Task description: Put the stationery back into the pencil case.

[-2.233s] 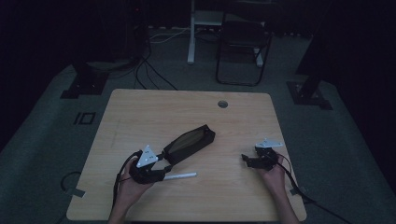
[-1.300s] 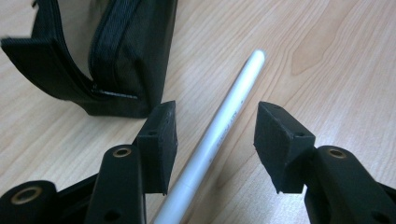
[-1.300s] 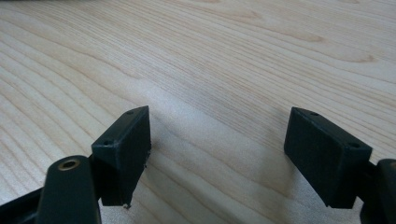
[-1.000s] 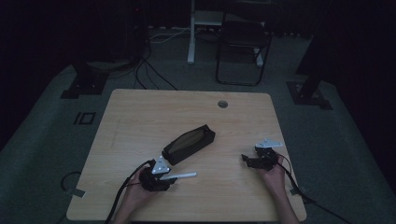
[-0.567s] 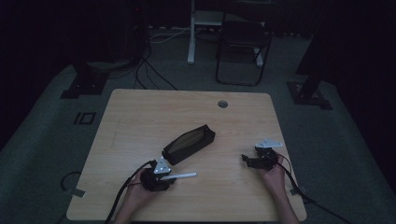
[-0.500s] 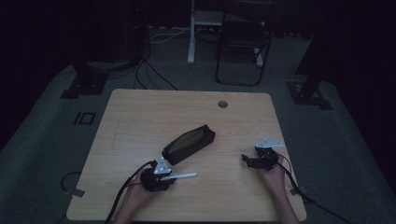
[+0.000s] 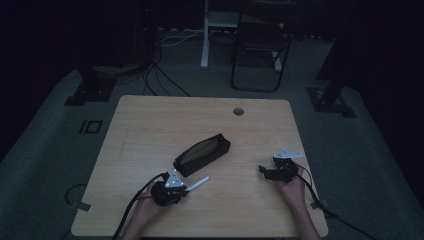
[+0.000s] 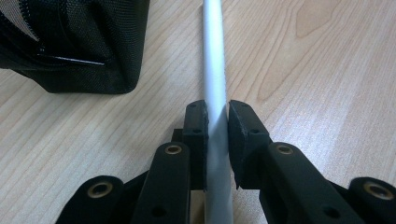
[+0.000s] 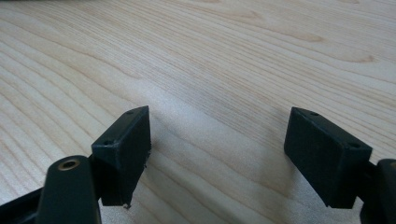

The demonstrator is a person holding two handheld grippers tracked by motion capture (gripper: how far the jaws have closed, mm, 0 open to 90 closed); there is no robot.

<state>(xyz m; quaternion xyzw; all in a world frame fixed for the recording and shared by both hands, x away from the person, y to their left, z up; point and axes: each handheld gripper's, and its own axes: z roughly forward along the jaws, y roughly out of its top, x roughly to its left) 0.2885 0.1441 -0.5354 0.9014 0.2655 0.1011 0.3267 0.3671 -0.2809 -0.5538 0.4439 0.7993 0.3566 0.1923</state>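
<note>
A black mesh pencil case (image 7: 202, 153) lies at the middle of the wooden table (image 7: 150, 125), its zip open. Just in front of it a white pen (image 7: 197, 183) rests on the wood. My left gripper (image 7: 176, 190) is shut on the pen; in the left gripper view the pale grey pen (image 8: 215, 70) runs straight up between the two pads (image 8: 195, 126), with the case's corner (image 8: 79, 46) at the upper left. My right gripper (image 7: 264, 172) sits near the table's right edge, open, and its own view shows bare wood between the fingertips (image 9: 123, 140).
A round cable hole (image 7: 238, 111) lies near the table's far edge. Beyond the table stand a dark chair (image 7: 260, 45) and a white post (image 7: 205, 35). Stand feet (image 7: 85, 92) and cables lie on the floor at the left.
My left gripper has come back from beside the pencil case toward the front edge and shut on the pen. In the last second nothing has moved. The right gripper has stayed put.
</note>
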